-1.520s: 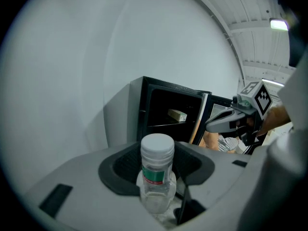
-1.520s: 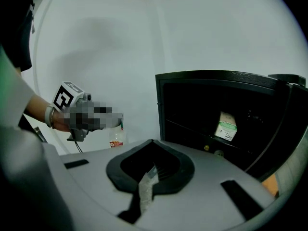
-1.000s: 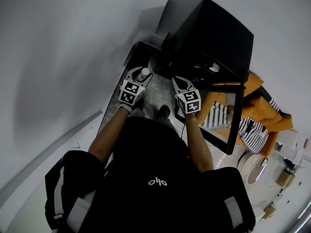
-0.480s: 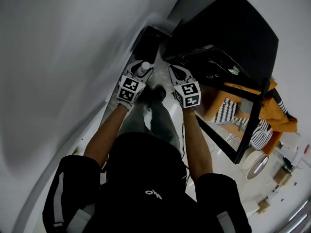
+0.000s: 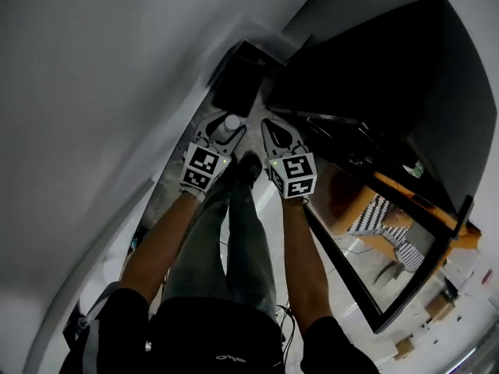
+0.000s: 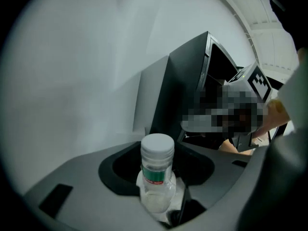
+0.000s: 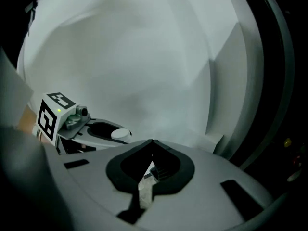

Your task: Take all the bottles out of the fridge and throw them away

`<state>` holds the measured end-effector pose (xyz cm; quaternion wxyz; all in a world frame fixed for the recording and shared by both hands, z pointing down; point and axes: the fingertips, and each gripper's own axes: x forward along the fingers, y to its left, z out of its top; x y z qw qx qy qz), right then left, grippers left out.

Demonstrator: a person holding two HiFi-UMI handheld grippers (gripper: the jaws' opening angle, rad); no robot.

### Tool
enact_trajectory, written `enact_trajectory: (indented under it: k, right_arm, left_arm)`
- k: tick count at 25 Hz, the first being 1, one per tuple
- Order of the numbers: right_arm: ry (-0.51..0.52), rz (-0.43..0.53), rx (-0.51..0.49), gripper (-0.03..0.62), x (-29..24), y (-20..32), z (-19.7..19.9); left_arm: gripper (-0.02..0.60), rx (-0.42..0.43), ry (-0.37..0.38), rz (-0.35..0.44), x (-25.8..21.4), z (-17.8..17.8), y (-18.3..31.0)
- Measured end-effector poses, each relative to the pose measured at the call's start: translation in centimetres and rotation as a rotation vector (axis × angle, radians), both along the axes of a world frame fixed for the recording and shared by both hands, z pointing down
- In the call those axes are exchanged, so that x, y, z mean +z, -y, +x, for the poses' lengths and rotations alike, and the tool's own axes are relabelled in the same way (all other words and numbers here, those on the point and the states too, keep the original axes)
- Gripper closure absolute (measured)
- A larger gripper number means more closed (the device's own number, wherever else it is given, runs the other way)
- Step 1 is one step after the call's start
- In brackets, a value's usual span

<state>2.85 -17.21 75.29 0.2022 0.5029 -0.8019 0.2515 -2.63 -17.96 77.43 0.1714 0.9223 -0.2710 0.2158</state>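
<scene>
Wall (image 5: 93, 92) close beside fridge (image 5: 405, 84), left hand-held gripper (image 5: 223, 129) clamping bottle (image 6: 157, 172), right hand-held gripper (image 5: 273, 126) closed

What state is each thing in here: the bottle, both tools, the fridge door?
bottle: cap on, clear, held.
left tool: shut on the bottle.
right tool: shut, nothing in it.
fridge door: open.

Clear bottle (image 6: 157, 190), black fridge (image 5: 405, 92).
Its cap (image 6: 157, 147) is white, its neck band (image 6: 156, 176) green edged red; the wall (image 6: 72, 81) is pale grey.
</scene>
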Motion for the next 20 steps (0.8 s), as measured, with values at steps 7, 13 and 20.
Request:
enact_trajectory:
  k: [7,13,20]
  right_arm:
    - [0.007,-0.034,0.003,0.589,9.3,1.1,0.1]
    - [0.002,-0.049,-0.028,0.589,12.4,1.7,-0.5]
    - [-0.014,-0.047,-0.033,0.589,13.4,3.0,0.8]
  left_arm:
    - [0.378,-0.008,0.037,-0.015,8.3,0.0,1.0]
    - [0.378,0.002,0.068,-0.021,12.6,0.2,2.4]
    - [0.377,0.012,0.082,0.022,13.4,2.1,6.4]
